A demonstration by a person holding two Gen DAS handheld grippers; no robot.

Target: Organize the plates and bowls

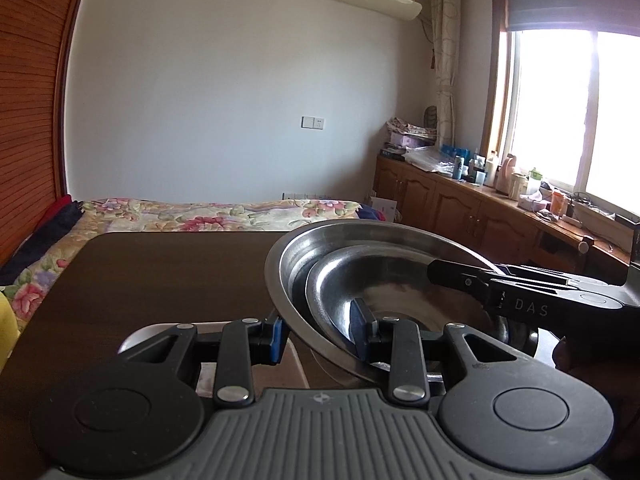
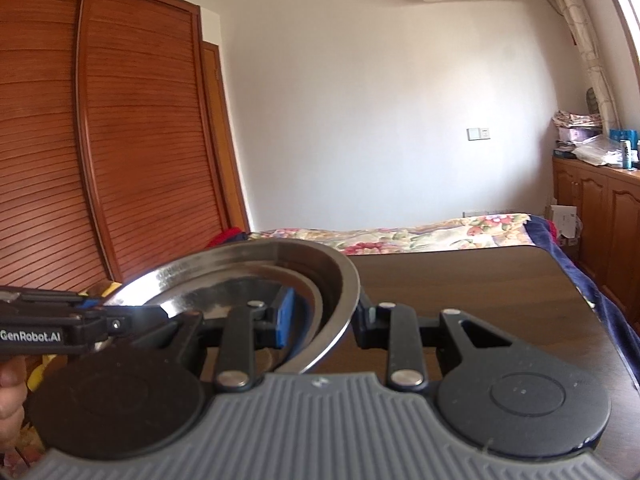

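Note:
A large steel bowl (image 1: 288, 256) with a smaller steel bowl (image 1: 384, 280) nested inside it is held tilted above the dark wooden table (image 1: 160, 280). My left gripper (image 1: 320, 332) is shut on the near-left wall of the bowls, one blue pad outside and one inside. The right gripper (image 1: 460, 276) reaches in from the right and clamps the opposite rim. In the right wrist view the large bowl (image 2: 344, 280) sits between the fingers of my right gripper (image 2: 325, 320), and the left gripper (image 2: 120, 316) pinches its rim at the left.
Another silver rim (image 1: 134, 338) shows on the table under my left gripper. A flowered bed (image 1: 224, 212) lies beyond the table, a slatted wardrobe (image 2: 120, 140) to the left, and cluttered wooden cabinets (image 1: 460, 200) under the window. A hand (image 2: 12, 384) shows at the left edge.

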